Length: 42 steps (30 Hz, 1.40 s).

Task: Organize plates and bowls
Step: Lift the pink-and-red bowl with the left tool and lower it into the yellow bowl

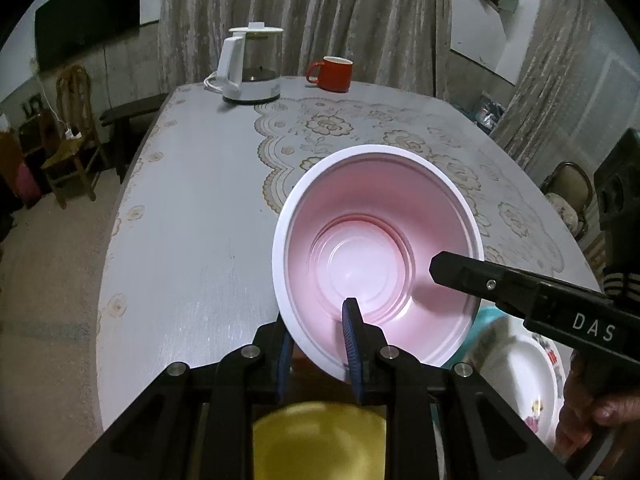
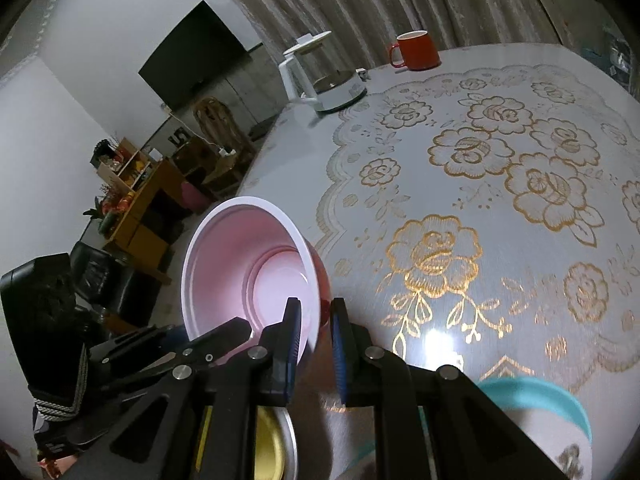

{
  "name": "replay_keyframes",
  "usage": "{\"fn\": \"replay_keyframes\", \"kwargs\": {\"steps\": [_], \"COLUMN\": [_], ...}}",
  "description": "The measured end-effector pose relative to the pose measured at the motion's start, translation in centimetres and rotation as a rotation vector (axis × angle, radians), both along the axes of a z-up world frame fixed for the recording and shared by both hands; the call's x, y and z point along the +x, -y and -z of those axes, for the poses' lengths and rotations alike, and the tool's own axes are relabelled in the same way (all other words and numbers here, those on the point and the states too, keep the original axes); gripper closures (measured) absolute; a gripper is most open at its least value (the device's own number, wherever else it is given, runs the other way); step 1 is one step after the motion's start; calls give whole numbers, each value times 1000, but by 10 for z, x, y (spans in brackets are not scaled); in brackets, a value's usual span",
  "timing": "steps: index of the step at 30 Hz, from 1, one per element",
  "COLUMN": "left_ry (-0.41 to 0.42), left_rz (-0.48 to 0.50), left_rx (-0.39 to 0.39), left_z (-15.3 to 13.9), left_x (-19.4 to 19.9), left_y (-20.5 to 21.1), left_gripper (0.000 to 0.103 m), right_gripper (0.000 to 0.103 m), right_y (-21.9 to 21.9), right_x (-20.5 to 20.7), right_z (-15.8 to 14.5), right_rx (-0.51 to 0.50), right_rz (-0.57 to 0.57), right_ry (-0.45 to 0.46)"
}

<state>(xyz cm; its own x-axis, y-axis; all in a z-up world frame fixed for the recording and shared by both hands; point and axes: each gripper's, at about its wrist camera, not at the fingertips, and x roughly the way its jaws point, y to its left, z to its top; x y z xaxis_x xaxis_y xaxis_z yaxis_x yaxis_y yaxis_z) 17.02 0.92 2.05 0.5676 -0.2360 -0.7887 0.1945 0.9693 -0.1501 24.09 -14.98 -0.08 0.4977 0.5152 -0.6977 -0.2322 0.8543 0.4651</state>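
while both grippers clamp the same pink bowl [image 1: 376, 256], it hangs tilted above the near part of the tabletop [image 1: 192, 208], its open mouth turned toward the cameras. the left gripper [image 1: 320, 344] has its blue-padded fingers pressed together on the bowl's near rim, one pad inside and one outside the wall. the right gripper [image 2: 316, 344] pinches the rim on the bowl's right side the same way, its inner finger lying against the pale inside and its outer finger against the red outer wall. seen from the left wrist, the right gripper's black finger reaches over the rim from the right.

beyond the bowl the tabletop is open all the way to the far edge, where a white kettle [image 1: 252, 68] and a red mug [image 1: 332, 74] stand well apart from the bowl. the left edge of the tabletop is bare.

below the grippers at the near edge lie a yellow bowl [image 1: 320, 436], blurred, and a flowered white plate [image 1: 516, 380] with a teal rim beside it.

the pink bowl is thin plastic with a white rolled rim, a stepped ring around its flat bottom, and pink showing through the walls.
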Motion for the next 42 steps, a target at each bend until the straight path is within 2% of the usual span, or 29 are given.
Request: {"fn": "replay_keyframes", "kwargs": {"steps": [11, 18, 42], "left_ry": [44, 66, 87], "left_rz": [17, 24, -8], "left_rx": [5, 41, 111], "left_z": [-12, -13, -5], "left_x": [-47, -72, -111], "left_y": [6, 5, -8], "left_gripper": [79, 79, 76], "right_gripper": [89, 89, 88], "right_y": [7, 5, -17], "right_x": [-45, -68, -109], "right_z": [-5, -2, 10], "right_rx": [21, 33, 35], "right_rz": [-4, -19, -73], "right_ry": [21, 15, -11]}}
